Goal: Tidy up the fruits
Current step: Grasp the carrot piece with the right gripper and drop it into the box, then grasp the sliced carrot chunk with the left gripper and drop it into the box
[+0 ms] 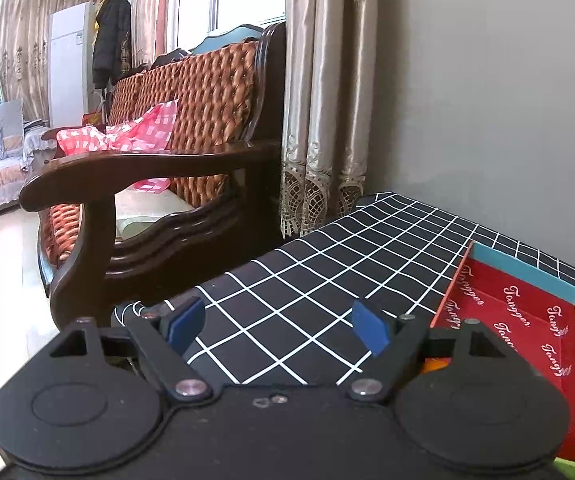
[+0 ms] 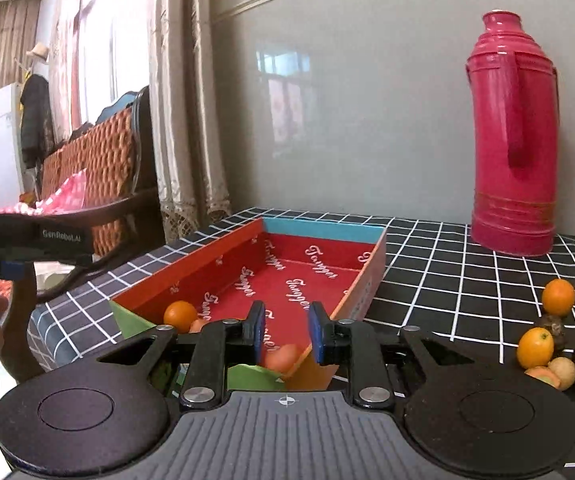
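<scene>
Your left gripper (image 1: 279, 330) is matt black plastic with bright metal pivot screws and smooth blue pads (image 1: 369, 330); your right gripper (image 2: 287, 330) adds a ribbed grey plastic plate at 6 o'clock. The tablecloth (image 1: 327, 280) looks like matt black cloth printed with white lines. The box (image 2: 215, 264) seems smooth printed cardboard. The thermos (image 2: 513, 140) at 2 o'clock is glossy pink-red. The oranges (image 2: 557, 296) have shiny skin. The armchair (image 1: 147, 168) is polished dark wood with woven backing.

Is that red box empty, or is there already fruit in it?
Not empty. The box holds an orange at its near left corner and another orange fruit near the right gripper; most of its floor is bare.
</scene>
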The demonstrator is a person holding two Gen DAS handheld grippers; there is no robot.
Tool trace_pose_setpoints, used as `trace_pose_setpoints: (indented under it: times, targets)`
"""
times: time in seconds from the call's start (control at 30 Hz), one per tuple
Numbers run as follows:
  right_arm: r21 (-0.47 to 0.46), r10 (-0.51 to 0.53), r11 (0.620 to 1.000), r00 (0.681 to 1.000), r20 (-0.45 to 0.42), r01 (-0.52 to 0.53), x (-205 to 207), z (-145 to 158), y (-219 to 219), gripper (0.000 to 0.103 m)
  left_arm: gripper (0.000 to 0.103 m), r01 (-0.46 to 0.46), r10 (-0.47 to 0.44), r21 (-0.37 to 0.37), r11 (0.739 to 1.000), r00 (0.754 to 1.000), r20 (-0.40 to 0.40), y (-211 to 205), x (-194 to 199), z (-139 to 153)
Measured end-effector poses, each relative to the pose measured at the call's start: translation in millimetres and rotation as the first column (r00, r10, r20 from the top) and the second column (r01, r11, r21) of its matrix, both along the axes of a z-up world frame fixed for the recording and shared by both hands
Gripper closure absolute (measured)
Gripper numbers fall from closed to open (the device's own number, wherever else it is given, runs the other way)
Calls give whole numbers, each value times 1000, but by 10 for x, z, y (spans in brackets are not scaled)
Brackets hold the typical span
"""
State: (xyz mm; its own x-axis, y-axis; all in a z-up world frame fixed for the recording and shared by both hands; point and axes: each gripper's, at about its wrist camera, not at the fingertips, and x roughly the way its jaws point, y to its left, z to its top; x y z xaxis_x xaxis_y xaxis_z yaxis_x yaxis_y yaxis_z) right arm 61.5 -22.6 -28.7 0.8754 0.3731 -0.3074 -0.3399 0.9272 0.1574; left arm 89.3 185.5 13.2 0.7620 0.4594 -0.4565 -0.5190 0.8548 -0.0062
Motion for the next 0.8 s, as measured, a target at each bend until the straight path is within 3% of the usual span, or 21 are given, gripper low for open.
trace_pose_setpoints:
  times: [0.03,0.1,0.23,0.37,0.47,0.53,0.7,0.8]
  targets:
    - [11,-13,1000,1000,-3,13,-11,10,-45,41,30,2,-2,1,1000,1000,0,-12,2,2]
    - [50,-80,996,996,25,79,-77,55,-173,18,30,8,-8,8,1000,1000,3,-57,6,6]
    - [105,-242,967,967,81,233,-180,136,-433,6,30,36,-36,28,999,999,12,-190,15,18]
    - [122,-451,891,886,105,438,-282,192,-717,0,29,115,-118,53,992,992,41,-440,-8,46]
    - [136,-601,798,792,111,587,-369,241,-990,0,27,202,-209,97,975,975,70,-726,-51,59]
    - [135,-704,709,704,91,692,-423,259,-1184,0,25,262,-274,125,957,958,86,-925,-81,61]
    - [130,-843,534,538,10,835,-541,258,-1668,0,24,450,-470,182,874,878,86,-1501,-166,-14]
    - [156,-852,510,521,-44,846,-638,215,-1945,0,24,561,-580,196,804,813,54,-1851,-211,-107]
